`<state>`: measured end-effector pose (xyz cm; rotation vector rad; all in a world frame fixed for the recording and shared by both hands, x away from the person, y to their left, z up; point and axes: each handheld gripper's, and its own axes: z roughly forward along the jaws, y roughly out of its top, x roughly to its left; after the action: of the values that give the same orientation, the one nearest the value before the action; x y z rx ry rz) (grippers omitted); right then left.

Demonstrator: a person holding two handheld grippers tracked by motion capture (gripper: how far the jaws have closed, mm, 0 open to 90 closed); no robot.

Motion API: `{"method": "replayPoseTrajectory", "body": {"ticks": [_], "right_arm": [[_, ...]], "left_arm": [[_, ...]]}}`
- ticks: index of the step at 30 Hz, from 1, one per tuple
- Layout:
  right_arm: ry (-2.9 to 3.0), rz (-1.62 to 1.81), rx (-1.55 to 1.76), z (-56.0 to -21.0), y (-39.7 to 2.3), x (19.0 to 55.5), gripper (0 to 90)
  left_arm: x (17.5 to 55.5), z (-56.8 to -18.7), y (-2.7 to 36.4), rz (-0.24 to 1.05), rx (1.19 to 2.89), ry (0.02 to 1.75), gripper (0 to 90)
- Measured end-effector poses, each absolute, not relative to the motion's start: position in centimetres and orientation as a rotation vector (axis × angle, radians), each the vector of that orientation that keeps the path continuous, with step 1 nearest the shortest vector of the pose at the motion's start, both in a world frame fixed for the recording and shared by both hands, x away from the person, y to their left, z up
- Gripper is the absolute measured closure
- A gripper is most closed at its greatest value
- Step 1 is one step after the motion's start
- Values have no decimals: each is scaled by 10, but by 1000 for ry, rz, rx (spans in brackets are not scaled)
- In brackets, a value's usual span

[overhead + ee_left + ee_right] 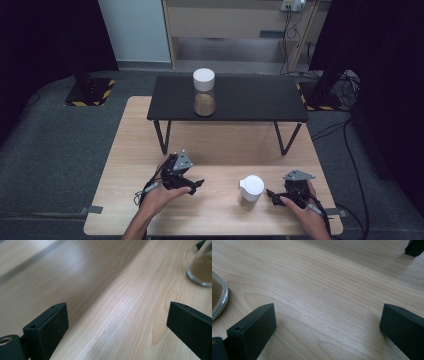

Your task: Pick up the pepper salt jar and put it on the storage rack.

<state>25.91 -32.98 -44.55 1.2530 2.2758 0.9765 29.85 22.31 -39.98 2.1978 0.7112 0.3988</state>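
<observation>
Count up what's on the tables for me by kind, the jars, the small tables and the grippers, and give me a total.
Clear glass jars with white lids and brown powder: 2, one on the black shelf, one on the wooden table between the grippers
Tables: 2, light wooden table, small black metal-legged shelf table
Black two-jaw grippers: 2, left gripper, right gripper, both open
Total: 6

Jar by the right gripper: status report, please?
Both grippers open, left gripper, right gripper. Near jar upright, untouched, beside right gripper. Nothing between them.
</observation>
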Motion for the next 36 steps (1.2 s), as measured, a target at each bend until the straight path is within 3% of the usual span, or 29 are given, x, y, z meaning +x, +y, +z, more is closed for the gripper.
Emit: {"method": "replayPoseTrajectory", "body": {"ticks": [21,36], "right_arm": [[2277,977,1252,-445,-331,254,16],[2281,978,1246,-445,-332,250,15]], "left_arm": [[276,-430,291,557,2120,1151,28],[279,-438,295,511,2096,1218,0]]}}
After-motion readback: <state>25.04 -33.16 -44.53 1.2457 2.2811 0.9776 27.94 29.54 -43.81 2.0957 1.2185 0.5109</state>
